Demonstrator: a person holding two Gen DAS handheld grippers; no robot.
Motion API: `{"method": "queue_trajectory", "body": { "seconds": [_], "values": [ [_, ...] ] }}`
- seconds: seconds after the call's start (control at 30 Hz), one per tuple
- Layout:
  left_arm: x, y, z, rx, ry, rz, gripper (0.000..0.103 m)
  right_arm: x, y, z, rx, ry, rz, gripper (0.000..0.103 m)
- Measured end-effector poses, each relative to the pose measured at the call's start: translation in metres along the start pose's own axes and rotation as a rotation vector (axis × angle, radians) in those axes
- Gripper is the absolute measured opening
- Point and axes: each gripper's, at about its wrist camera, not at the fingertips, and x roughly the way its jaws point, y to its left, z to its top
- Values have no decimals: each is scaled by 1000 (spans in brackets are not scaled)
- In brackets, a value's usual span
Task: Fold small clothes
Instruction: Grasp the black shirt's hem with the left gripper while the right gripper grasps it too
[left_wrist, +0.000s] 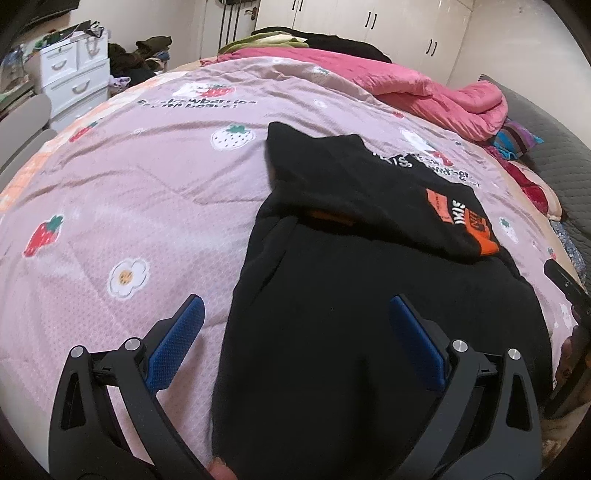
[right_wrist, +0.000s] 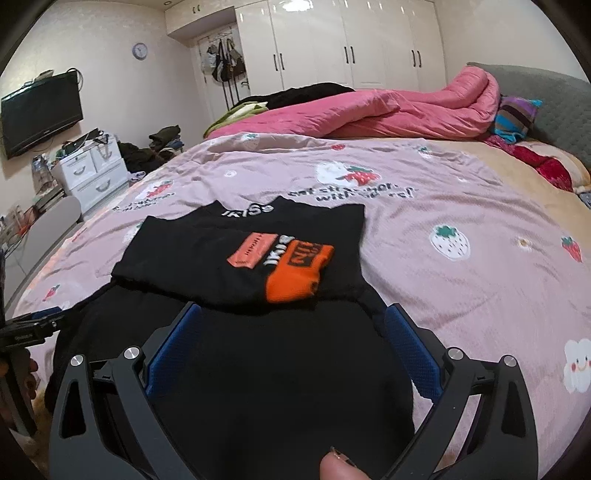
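The black garment (right_wrist: 258, 332) lies on the pink strawberry-print bedspread (right_wrist: 461, 206), filling the lower middle of both views. Its far part, the one with the orange patch (right_wrist: 295, 269), is already turned over onto the rest, so I judge at least one fold is made. The near part still spreads flat and wide, so more folding seems left. The left gripper (left_wrist: 295, 314) hovers at the garment's near left edge, jaws wide, holding nothing. The right gripper (right_wrist: 291, 325) is over the near cloth, jaws equally wide and empty.
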Motion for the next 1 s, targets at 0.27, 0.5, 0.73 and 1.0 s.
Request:
{"method": "queue_trajectory", "body": {
  "seconds": [0.27,0.5,0.73,1.0],
  "values": [
    [-2,13,-18,-23,39,7,94,-8,-12,-8,65,1,13,98],
    [-8,24,-38,-32,69,-18,87,-15,-18,-15,109,0,12,98],
    [-17,24,-54,-13,88,-40,58,-22,-31,-27,189,18,27,98],
    [-23,27,-69,-18,115,-79,51,-37,-40,-43,233,81,61,98]
  ]
}}
